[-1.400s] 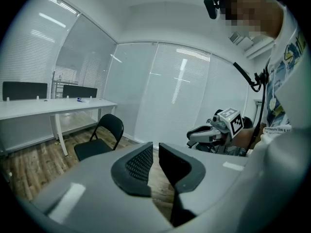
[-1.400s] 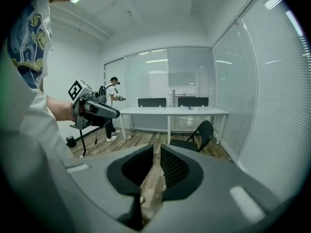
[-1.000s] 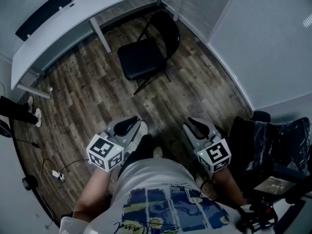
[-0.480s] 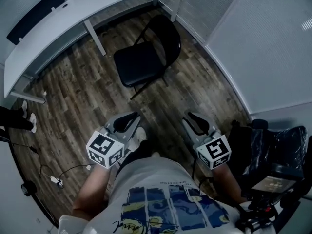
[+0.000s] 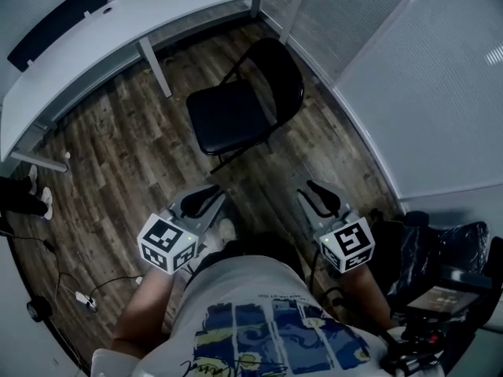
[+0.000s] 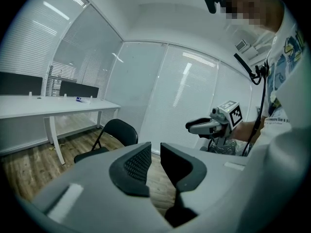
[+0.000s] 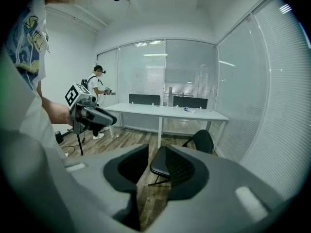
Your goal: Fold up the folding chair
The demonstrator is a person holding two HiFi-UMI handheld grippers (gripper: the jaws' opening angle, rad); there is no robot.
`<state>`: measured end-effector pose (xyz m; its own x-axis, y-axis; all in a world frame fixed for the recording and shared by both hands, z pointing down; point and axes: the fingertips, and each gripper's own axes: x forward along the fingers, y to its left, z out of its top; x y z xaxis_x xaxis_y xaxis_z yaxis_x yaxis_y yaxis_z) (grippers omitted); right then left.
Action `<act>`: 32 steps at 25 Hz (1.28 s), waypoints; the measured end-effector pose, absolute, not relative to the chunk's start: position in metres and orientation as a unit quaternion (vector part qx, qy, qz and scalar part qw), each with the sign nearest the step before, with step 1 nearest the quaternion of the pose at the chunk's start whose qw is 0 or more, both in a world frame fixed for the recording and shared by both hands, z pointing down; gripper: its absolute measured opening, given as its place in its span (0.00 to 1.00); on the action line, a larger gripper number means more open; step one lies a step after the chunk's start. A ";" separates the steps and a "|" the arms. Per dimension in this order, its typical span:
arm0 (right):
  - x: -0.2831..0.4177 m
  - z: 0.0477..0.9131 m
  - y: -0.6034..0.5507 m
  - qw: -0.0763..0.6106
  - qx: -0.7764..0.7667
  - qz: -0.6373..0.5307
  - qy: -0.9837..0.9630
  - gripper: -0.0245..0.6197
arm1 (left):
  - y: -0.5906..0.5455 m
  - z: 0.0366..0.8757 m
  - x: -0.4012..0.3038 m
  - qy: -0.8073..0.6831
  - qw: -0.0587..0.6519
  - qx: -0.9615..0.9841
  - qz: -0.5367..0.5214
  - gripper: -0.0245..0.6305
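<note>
The black folding chair [image 5: 233, 115] stands unfolded on the wood floor, its seat toward the desk and its rounded backrest [image 5: 284, 67] toward the glass wall. My left gripper [image 5: 200, 203] and right gripper [image 5: 321, 198] hover side by side short of it, both apart from the chair. In the left gripper view the chair [image 6: 118, 131] stands beyond the left gripper [image 6: 155, 148], whose jaws are opening with nothing between them. In the right gripper view the chair [image 7: 202, 141] shows past the right gripper [image 7: 156, 153], whose jaws are also opening and empty.
A long white desk [image 5: 118, 30] runs along the far side, its leg [image 5: 159, 67] close to the chair. Glass walls with blinds [image 5: 424, 77] close the right. Black gear [image 5: 440, 250] sits at right, cables [image 5: 78, 297] at left. Another person [image 7: 97, 89] stands beyond.
Both grippers have come forward over the floor toward the chair, which now looks nearer and larger. The gap between the right jaws looks slightly wider.
</note>
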<state>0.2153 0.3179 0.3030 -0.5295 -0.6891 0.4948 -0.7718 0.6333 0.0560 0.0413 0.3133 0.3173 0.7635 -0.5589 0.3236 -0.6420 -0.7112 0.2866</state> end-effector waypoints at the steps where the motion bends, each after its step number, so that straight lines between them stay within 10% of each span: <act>1: 0.213 0.304 0.311 0.243 0.423 0.085 -0.869 0.19 | 0.307 0.320 0.035 -0.329 0.195 0.918 0.107 0.14; 32: 0.234 0.357 0.125 0.286 0.431 0.120 -0.848 0.22 | 0.174 0.386 0.005 -0.390 0.243 0.879 0.125 0.20</act>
